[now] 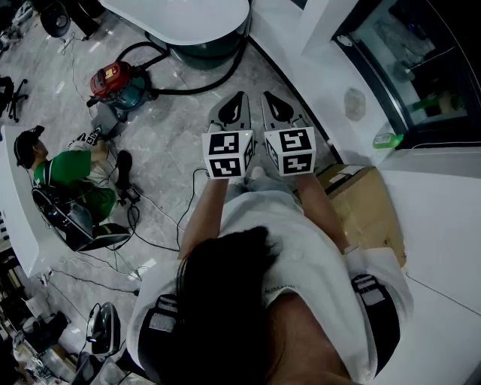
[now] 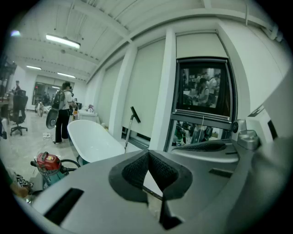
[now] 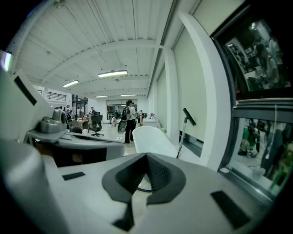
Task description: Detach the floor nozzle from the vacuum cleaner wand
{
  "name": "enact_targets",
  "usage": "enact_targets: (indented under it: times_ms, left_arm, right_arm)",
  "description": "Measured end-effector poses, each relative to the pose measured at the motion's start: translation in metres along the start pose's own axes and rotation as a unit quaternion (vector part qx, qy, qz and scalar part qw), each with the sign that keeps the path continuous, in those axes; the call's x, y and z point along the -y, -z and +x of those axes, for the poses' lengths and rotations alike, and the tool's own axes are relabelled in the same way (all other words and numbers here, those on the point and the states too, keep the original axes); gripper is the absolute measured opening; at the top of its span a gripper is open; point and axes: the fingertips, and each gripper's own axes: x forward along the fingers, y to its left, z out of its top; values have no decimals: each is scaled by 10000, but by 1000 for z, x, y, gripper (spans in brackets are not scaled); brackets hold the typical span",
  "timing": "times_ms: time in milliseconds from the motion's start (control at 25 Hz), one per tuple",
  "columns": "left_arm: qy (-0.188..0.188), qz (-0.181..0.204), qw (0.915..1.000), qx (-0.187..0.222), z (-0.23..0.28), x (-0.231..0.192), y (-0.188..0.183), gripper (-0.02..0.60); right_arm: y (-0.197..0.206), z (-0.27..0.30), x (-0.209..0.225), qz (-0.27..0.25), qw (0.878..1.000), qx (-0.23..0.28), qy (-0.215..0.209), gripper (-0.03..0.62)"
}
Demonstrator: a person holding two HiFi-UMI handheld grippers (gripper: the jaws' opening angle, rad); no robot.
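Note:
Both grippers are held side by side at chest height, jaws closed with nothing between them. In the head view the left gripper (image 1: 234, 105) and right gripper (image 1: 276, 107) point away over the floor. A red canister vacuum (image 1: 113, 81) with a black hose (image 1: 195, 86) stands on the floor to the far left, well beyond both. The left gripper (image 2: 149, 153) sees the vacuum (image 2: 47, 163) low at its left. A thin wand with a black head on top (image 2: 131, 121) stands upright by the wall ahead, also in front of the right gripper (image 3: 146, 157) as the wand (image 3: 185, 123).
A white oval tub (image 1: 180, 19) stands ahead. A cardboard box (image 1: 361, 199) lies at my right by a white counter. A person in green (image 1: 68, 169) sits on the floor at left among cables. Another person (image 2: 62, 112) stands far off.

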Motion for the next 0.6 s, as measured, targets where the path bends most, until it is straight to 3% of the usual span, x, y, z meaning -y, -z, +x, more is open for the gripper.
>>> enact_targets:
  times_ms: [600]
  left_arm:
    - [-49,13,10000,-53,25,18,0,0]
  right_arm:
    - [3,2,30,146,9999,17,-79,15]
